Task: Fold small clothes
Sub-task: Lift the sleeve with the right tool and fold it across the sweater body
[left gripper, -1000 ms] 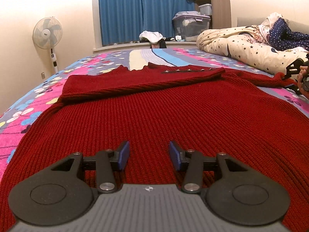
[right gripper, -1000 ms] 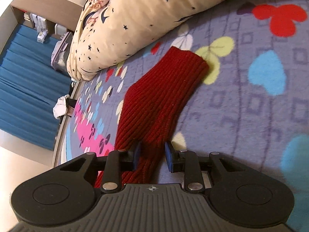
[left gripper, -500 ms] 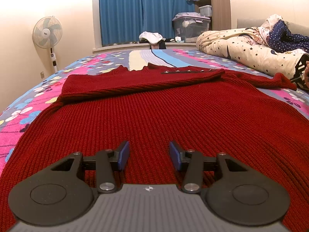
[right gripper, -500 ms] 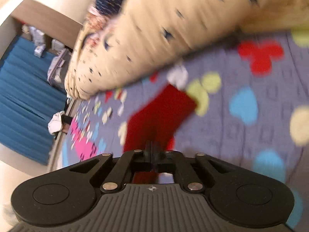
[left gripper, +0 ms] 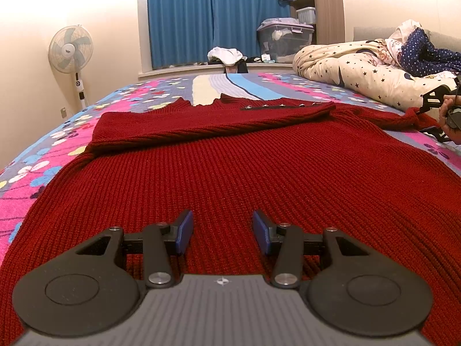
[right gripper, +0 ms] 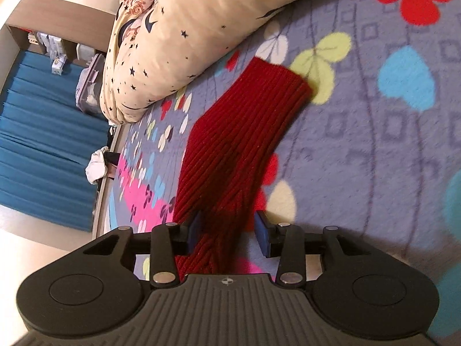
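A dark red knitted sweater (left gripper: pixel 245 167) lies flat on the bed, its left sleeve folded across the chest. My left gripper (left gripper: pixel 222 232) is open and empty just above the sweater's lower body. The sweater's right sleeve (right gripper: pixel 245 132) stretches out over the blanket towards its cuff. My right gripper (right gripper: pixel 227 232) is open with the sleeve lying between its blue fingers (right gripper: pixel 262 235). The right gripper also shows at the right edge of the left wrist view (left gripper: pixel 440 106), at the sleeve's end.
The bed has a colourful flowered blanket (right gripper: pixel 374 115). A cream star-print duvet (left gripper: pixel 360 77) is bunched at the right. A standing fan (left gripper: pixel 70 52), blue curtains (left gripper: pixel 213 14), a storage box (left gripper: pixel 283 41) and a clothes pile (left gripper: pixel 227 56) stand beyond the bed.
My right gripper shut on the sleeve half a second ago and is now open again, with the sleeve lying between the fingers. The left gripper has hardly moved.
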`<state>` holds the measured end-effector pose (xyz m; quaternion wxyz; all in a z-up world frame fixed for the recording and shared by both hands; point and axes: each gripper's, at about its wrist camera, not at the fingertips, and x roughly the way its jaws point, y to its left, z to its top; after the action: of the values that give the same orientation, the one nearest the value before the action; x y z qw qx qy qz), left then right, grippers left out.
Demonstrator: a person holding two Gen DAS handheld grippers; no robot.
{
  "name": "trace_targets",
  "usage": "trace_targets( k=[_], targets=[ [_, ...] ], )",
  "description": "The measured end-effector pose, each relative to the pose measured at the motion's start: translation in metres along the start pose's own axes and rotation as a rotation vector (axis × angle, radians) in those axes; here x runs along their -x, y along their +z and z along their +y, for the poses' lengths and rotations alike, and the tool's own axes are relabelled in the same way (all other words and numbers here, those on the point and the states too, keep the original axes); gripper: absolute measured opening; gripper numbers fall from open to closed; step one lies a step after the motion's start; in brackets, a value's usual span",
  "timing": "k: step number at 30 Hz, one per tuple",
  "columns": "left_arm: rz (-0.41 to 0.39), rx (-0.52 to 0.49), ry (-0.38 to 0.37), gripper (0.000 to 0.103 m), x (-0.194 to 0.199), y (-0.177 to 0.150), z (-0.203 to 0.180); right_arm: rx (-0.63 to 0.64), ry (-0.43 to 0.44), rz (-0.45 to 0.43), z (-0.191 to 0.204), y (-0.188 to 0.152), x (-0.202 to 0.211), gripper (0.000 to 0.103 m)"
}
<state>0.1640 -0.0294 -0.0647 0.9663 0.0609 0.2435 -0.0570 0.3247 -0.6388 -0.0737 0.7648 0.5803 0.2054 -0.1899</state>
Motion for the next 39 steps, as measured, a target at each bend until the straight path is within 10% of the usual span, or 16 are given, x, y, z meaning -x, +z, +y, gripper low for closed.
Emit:
trace_targets(
  k=[5, 11, 16, 22, 28, 39],
  targets=[
    [-0.002, -0.001, 0.002, 0.052, 0.000, 0.000, 0.000, -0.011, 0.039, -0.005, 0.001, -0.003, 0.001, 0.013],
    [-0.002, -0.002, 0.004, 0.052, 0.000, 0.000, 0.000, 0.057, 0.025, -0.187, 0.025, -0.002, 0.050, 0.011],
    [-0.003, -0.002, 0.004, 0.052, 0.000, 0.000, 0.000, -0.024, -0.201, -0.066, 0.000, -0.010, 0.044, 0.013],
    [-0.004, 0.000, 0.003, 0.052, 0.000, 0.000, 0.000, -0.053, -0.141, -0.073, -0.016, 0.003, 0.044, 0.023],
    [-0.006, -0.001, 0.006, 0.052, 0.001, 0.000, 0.001, 0.005, -0.134, -0.090, -0.013, 0.007, 0.042, 0.012],
    [-0.002, 0.005, 0.003, 0.051, 0.002, 0.002, 0.002, 0.315, -0.030, -0.231, 0.079, -0.011, 0.060, 0.010]
  ],
)
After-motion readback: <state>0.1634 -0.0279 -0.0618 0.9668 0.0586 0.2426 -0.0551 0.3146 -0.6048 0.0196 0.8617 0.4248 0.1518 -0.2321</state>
